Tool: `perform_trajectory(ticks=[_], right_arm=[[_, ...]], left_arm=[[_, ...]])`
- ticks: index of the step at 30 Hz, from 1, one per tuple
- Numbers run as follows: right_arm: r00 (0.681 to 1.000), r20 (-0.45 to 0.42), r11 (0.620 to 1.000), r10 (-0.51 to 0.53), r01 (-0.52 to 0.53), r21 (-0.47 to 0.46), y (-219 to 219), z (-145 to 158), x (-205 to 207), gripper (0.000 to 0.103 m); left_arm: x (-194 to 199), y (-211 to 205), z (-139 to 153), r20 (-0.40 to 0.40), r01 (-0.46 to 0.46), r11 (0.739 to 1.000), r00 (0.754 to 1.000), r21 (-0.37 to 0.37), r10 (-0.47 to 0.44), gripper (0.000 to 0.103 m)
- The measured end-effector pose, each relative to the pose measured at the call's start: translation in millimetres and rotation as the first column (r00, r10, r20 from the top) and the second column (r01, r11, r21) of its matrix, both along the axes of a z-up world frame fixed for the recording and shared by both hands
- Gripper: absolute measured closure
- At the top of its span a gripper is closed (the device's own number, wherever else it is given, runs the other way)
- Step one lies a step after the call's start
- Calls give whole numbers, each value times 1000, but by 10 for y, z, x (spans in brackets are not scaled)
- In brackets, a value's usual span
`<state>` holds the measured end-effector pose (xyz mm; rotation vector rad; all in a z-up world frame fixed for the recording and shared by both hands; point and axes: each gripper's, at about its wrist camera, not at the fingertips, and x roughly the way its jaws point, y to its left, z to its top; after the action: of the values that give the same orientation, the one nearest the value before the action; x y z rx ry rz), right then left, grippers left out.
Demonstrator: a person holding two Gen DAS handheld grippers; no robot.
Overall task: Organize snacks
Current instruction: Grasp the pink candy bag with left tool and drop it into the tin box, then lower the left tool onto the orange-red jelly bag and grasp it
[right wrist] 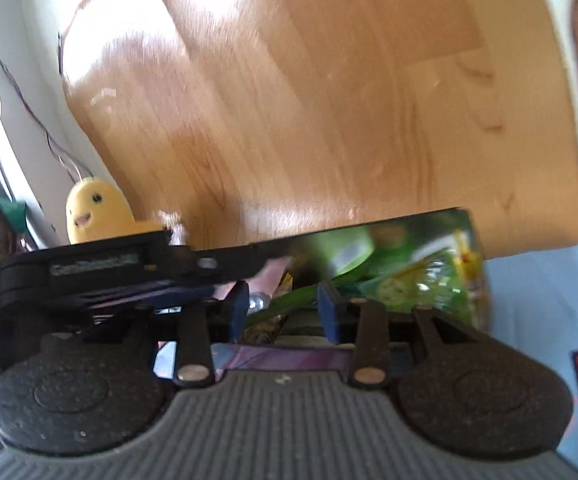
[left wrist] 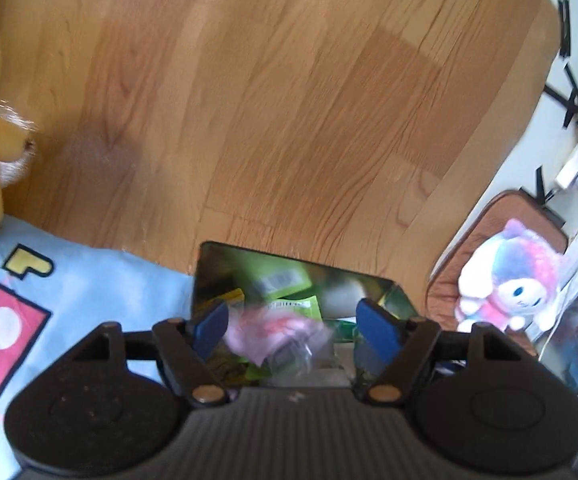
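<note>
Low in the frame, the left hand-held gripper (left wrist: 293, 326) hangs open over the clear snack box (left wrist: 209, 276), a blurred pink packet (left wrist: 273, 330) between its fingers. The right hand-held gripper (right wrist: 283, 306) is open too. Judgement: close squarely on the packet.

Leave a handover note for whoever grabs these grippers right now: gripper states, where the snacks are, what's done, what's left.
Left gripper: open, empty, over the snack box.
Right gripper: open, at the same box, nothing visibly gripped.
Snacks: a pink packet lies between the left fingers, ungripped; green packets sit behind it, all in the box.
Done: snacks appear gathered in the box, on the blue mat.
Left: unclear through blur; check for strays, then tidy the packets.
</note>
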<state>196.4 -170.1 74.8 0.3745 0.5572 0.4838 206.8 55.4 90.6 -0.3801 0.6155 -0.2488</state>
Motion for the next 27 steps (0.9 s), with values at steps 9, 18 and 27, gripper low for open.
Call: perform_trajectory(ticks=[9, 18, 27], right_arm=[[988, -131, 989, 85, -67, 135, -445, -231, -817, 61], [868, -267, 908, 418, -397, 134, -480, -524, -1673, 57], [882, -203, 905, 425, -421, 65, -373, -490, -2009, 56]], left_arm=[[-840, 38, -100, -17, 106, 994, 994, -30, -106, 30], [-1883, 26, -623, -166, 292, 954, 940, -69, -299, 30], [-2369, 20, -796, -182, 277, 956, 940, -93, -290, 32]])
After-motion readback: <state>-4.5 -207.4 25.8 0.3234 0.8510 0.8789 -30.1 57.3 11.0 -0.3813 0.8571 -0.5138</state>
